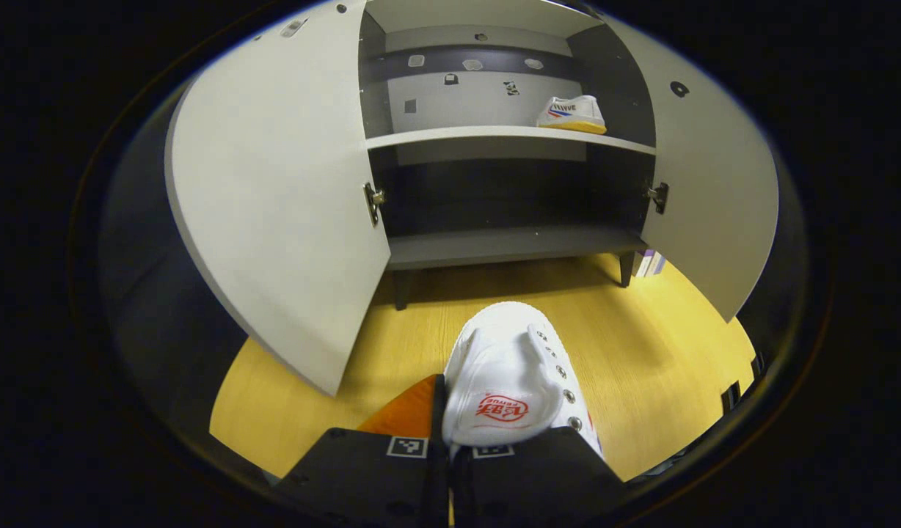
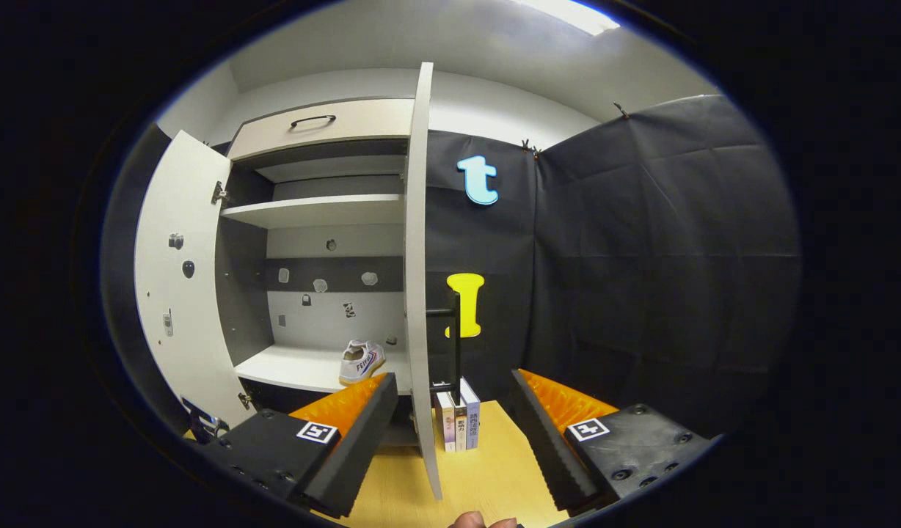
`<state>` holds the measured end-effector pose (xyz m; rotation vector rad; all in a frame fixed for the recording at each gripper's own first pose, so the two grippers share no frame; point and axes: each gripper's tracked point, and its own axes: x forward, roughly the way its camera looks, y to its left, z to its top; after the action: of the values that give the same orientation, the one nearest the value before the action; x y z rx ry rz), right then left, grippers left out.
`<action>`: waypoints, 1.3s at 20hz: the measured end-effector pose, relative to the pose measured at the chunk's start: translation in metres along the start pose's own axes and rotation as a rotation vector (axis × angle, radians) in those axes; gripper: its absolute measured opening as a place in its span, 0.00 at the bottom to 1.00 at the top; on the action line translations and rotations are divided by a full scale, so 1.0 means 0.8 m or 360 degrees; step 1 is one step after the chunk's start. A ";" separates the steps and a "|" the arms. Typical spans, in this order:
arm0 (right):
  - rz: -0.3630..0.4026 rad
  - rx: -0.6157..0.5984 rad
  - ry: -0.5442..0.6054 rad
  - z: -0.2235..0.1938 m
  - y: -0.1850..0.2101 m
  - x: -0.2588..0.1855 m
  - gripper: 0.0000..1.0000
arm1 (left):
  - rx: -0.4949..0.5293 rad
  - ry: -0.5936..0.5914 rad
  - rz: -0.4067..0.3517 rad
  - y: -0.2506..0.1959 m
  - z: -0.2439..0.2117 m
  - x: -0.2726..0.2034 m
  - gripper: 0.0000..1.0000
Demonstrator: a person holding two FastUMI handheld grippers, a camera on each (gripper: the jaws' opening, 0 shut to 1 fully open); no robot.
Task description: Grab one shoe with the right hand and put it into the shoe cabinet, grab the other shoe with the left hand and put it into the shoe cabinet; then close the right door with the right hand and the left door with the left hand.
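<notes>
Now left hand-held gripper (image 1: pixel 461 447) clenched on white shoe (image 1: pixel 505 374), bottom middle. I lift it level, aim for cabinet shelf (image 1: pixel 494 133) beside other shoe (image 1: pixel 572 114), upper right. Right hand-held gripper (image 2: pixel 450 411) released.

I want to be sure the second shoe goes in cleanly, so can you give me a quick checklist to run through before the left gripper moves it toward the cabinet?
1. Grip on the held shoe: the left gripper has its fingers closed on the heel end; ok.
2. Left door open wide: ok.
3. Right door open: ok.
4. Free room on the shelf beside the first shoe, which sits at its right end: ok.
5. Right gripper out of the way: open and empty, straddling the right door's edge; its distance from the left gripper's path: cannot tell.
6. Floor between the held shoe and the cabinet free: ok.
</notes>
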<state>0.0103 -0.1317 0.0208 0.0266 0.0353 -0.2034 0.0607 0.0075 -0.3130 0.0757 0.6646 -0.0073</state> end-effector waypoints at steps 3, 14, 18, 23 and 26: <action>0.0013 -0.0001 0.0019 -0.006 -0.010 0.004 0.98 | -0.0089 -0.0030 -0.0017 -0.009 0.062 -0.017 0.08; -0.0066 0.0047 0.0098 -0.038 -0.079 0.031 0.98 | -0.0210 -0.0361 0.0050 -0.007 0.353 0.000 0.08; -0.0091 0.0067 0.0126 -0.050 -0.095 0.052 0.98 | -0.0172 -0.0387 0.0080 -0.010 0.428 0.052 0.08; -0.0143 0.0051 0.0154 -0.058 -0.126 0.066 0.98 | -0.0115 -0.0287 0.0103 -0.021 0.479 0.143 0.08; -0.0197 0.0043 0.0171 -0.064 -0.149 0.071 0.98 | -0.0050 -0.0199 0.0215 -0.011 0.494 0.199 0.09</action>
<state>0.0404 -0.2587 -0.0350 0.0624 0.1418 -0.3258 0.4291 -0.0269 -0.1019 0.0891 0.5334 0.1273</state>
